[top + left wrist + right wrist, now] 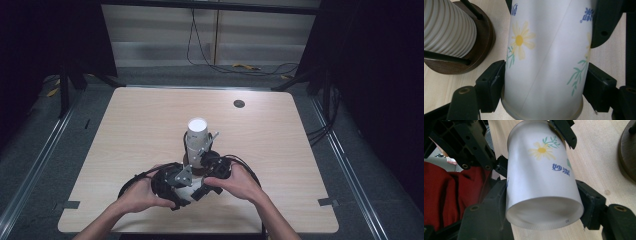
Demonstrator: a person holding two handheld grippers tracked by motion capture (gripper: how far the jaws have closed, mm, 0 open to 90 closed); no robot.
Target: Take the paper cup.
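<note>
Ribbed cup stack point(197, 140) on round wooden base point(482, 40) (dark rods), tabletop grommet point(239, 103).

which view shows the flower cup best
The right gripper view: the flower cup shows whole, with its base, daisy and blue print. The left gripper view shows only its side wall. In the high view hands and grippers mostly hide it.

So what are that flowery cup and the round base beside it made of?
The flowery cup looks like thin coated paper: matte white wall, printed daisies, a faint slanted seam, rolled bottom edge. The round base looks like dark stained wood with a soft sheen, though plastic cannot be ruled out.
</note>
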